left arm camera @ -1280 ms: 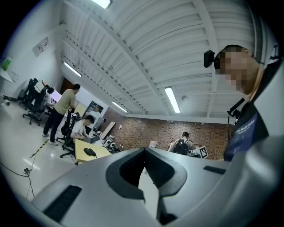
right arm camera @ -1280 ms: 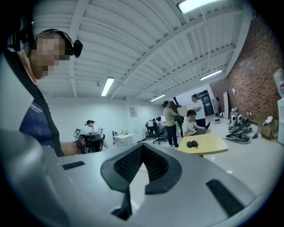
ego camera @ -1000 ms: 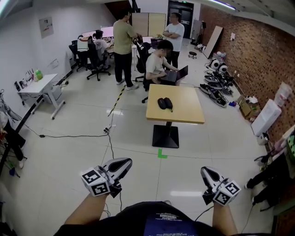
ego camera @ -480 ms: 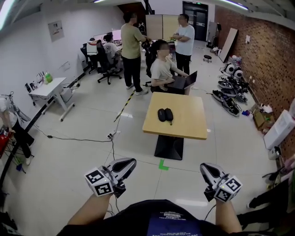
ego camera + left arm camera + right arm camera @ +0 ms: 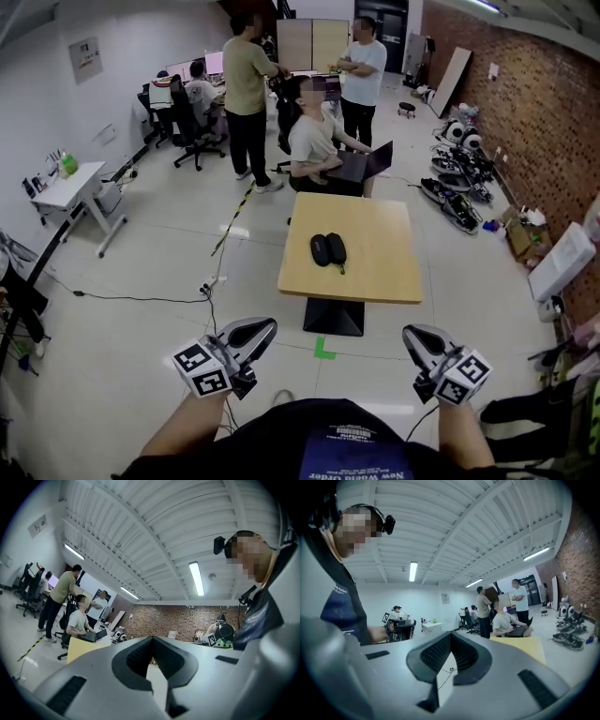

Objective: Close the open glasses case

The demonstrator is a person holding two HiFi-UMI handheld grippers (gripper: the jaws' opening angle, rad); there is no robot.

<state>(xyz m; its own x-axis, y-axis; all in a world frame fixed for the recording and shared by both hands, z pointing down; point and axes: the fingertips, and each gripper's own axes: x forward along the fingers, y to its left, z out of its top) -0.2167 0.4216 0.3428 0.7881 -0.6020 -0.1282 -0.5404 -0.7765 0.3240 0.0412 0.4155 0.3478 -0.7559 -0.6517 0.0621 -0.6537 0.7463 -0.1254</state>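
Distance decides this one: the open glasses case (image 5: 328,249) lies at frame centre, on the left half of the tabletop (image 5: 386,267). It is well apart from both tools and above them, its two dark halves side by side, each running roughly up the frame. Left hand-held gripper (image 5: 265,329) sits lower left, right hand-held gripper (image 5: 413,336) lower right, both clenched on nothing. The left looks slightly nearer, I'd say; either needs a long reach up-frame first.
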